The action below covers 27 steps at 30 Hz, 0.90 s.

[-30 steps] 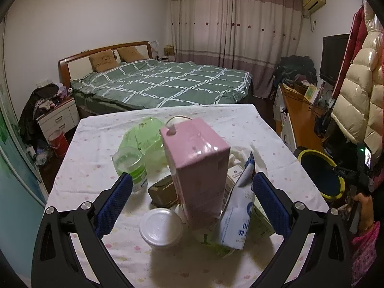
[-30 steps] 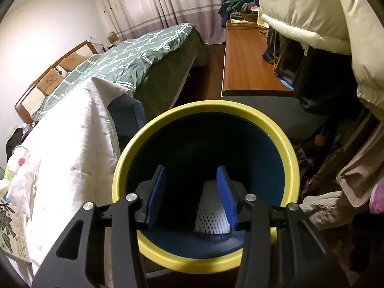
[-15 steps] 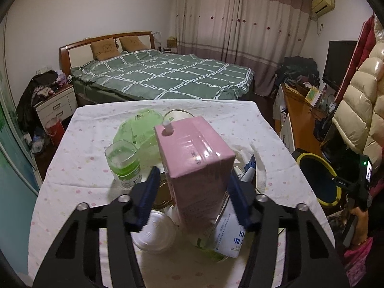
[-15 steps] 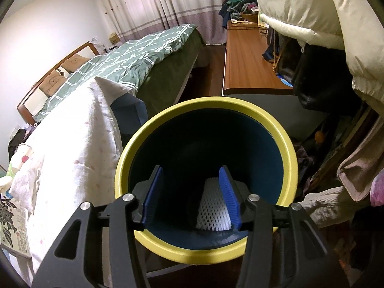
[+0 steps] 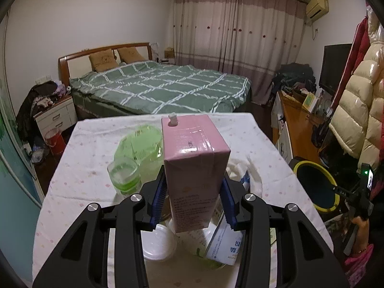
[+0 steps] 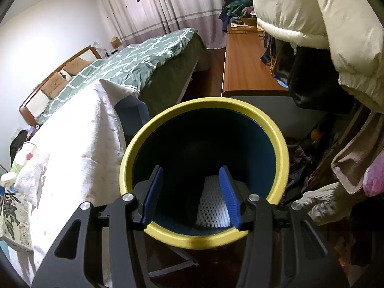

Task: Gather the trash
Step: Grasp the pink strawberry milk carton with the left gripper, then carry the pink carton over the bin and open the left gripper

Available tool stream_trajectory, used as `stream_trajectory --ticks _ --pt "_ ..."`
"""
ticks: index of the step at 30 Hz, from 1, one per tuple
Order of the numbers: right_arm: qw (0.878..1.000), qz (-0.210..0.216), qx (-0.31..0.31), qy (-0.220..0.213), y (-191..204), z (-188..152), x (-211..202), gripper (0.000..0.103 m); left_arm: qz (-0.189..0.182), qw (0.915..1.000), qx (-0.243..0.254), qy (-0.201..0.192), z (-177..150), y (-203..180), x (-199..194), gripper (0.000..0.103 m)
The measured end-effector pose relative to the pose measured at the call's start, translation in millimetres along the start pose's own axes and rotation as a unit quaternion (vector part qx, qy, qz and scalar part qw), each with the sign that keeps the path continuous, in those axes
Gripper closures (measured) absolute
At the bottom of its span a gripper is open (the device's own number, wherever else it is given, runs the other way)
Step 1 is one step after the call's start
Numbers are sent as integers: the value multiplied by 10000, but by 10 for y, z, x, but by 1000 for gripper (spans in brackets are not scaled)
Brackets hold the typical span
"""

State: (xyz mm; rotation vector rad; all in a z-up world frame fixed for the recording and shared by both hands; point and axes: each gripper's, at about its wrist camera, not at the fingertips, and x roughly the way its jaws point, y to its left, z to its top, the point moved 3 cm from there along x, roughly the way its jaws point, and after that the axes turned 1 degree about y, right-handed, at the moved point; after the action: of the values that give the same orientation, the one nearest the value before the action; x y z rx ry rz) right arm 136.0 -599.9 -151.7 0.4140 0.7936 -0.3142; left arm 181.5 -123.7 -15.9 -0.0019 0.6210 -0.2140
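Left hand-held gripper [image 5: 193, 198] clamped on pink carton [image 5: 193, 165]; right hand-held gripper [image 6: 190, 196] apparently empty, half-spread.

On the worktop [image 5: 252, 139], one pink carton [image 5: 194, 168] stands in the middle. Left of it are one clear green cup [image 5: 123, 176] and one crumpled green plastic container [image 5: 139, 144]. Nearest lies one white round lid [image 5: 159, 243], and near right one blue-and-white packet [image 5: 226, 244]. One yellow-rimmed bin [image 6: 204, 168] holds one white foam net [image 6: 212, 206]. Two brown pillows [image 5: 115, 57] lie on the far bed.
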Motion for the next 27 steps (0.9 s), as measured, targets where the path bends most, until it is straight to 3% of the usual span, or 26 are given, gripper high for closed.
stream_trajectory --ticks 6,13,20,27 --pt "9998 53 19 -176 -31 -13 -185 56 -279 9991 237 -198 163 -258 -207 62" --pt "9992 -21 82 -393 -161 -78 -430 56 -1091 9914 692 -213 291 -1046 -213 62" --pt "9980 -137 246 -566 -450 -166 -708 56 -1982 9730 1161 199 275 -2090 134 62" --pt "9971 -190 351 -649 -612 -257 -845 56 -2505 9528 1537 760 107 -3074 745 62"
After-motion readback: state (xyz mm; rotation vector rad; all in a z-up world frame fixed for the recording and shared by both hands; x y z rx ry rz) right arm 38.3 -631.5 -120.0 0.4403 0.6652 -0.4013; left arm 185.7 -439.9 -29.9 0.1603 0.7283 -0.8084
